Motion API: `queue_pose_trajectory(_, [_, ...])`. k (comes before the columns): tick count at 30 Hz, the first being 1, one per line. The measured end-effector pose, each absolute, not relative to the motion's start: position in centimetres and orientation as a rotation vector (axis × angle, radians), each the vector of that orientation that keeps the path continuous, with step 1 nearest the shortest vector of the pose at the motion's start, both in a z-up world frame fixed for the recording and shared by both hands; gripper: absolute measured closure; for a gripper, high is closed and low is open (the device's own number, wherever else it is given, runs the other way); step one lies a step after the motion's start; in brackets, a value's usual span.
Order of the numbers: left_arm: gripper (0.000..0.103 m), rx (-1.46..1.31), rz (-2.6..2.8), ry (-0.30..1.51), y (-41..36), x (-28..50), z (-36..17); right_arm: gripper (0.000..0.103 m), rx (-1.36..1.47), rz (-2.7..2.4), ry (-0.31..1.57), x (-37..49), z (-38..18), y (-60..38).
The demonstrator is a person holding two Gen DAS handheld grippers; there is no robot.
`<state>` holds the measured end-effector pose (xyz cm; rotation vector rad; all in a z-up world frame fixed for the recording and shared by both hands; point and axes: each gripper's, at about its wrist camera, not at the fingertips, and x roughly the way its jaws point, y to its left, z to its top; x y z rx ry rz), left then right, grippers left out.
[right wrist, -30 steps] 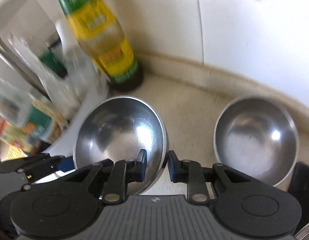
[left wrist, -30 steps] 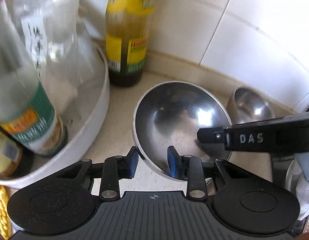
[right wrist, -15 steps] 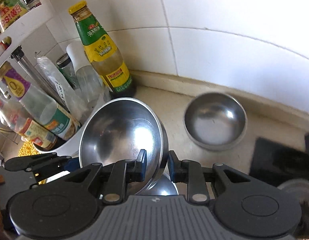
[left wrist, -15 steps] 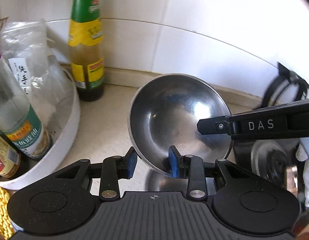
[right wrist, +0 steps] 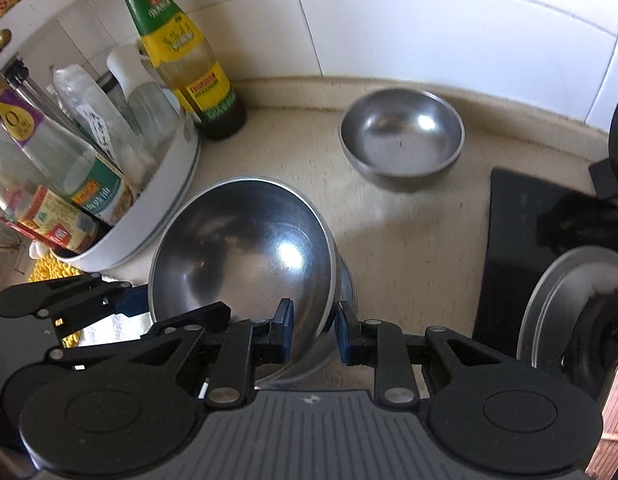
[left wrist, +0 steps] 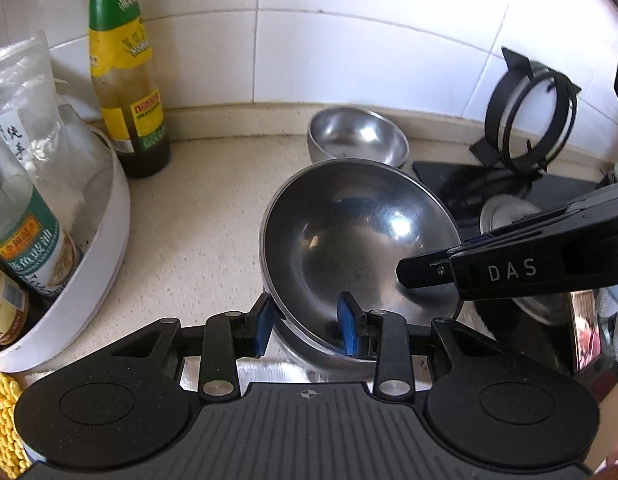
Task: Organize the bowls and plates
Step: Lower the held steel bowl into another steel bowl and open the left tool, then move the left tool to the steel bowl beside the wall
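**Big bowl held two-handed over another bowl — slip risk**

Both my tongs are on the large steel bowl (left wrist: 357, 248), which sits centre frame in both views, tilted, open side facing the cams. My left gripper (left wrist: 307, 330) is narrowed on the near rim, one blue pad outside the wall, one inside. My right gripper (right wrist: 313, 330) pinches the rim on the other side the same way; in the left view it shows as the black finger marked DAS coming in from the right edge.

Under the bowl, low centre, I can see the curve of another steel vessel (right wrist: 309, 364), prob. a bowl to nest into; can't tell if they touch yet.

A smaller steel bowl (right wrist: 403, 138) sits apart on the counter (left wrist: 197, 216), upper centre-right, near the wall.

Risks as I judge them:
- Steel rim is thin and slick, pads grip only an edge. Uneven pull betw. hands and it could twist out.
- Bowl is tilted; if one side lets go first it may clang down crooked, not nest.
- White condiment tray (right wrist: 165, 200) w/ bottles is close at left, sauce bottle (left wrist: 125, 76) upper left. A wide swing could knock them.
- Stove top (right wrist: 521, 240) and lid at right edge are also close.
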<state>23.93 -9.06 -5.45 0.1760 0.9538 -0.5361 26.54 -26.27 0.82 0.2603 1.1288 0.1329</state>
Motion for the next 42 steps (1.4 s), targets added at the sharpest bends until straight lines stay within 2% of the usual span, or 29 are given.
queue_pose_trajectory(7, [0.063,0.199,-0.552,0.984,-8.6,24.0,-6.7,0.062,0.204,0.082,1.131,26.2,0.6,-26.1])
queue_pose_trajectory(18, [0.063,0.192,-0.528,0.929,-8.1,26.0,-4.9,0.061,0.251,0.004,1.09,27.4,1.8,-29.3])
queue_pose_trajectory(26, [0.063,0.198,-0.518,0.903,-10.5,30.1,-2.8,0.059,0.296,-0.055,1.062,30.7,2.4,-32.2])
queue_pose_trajectory(32, [0.056,0.227,-0.518,0.938,-14.4,33.8,-3.1,0.057,0.306,-0.09,1.069,33.6,1.6,-33.9])
queue_pose_trajectory(42, [0.051,0.264,-0.522,0.992,-18.7,38.8,-5.7,0.055,0.379,-0.103,1.107,37.1,-1.6,-36.7])
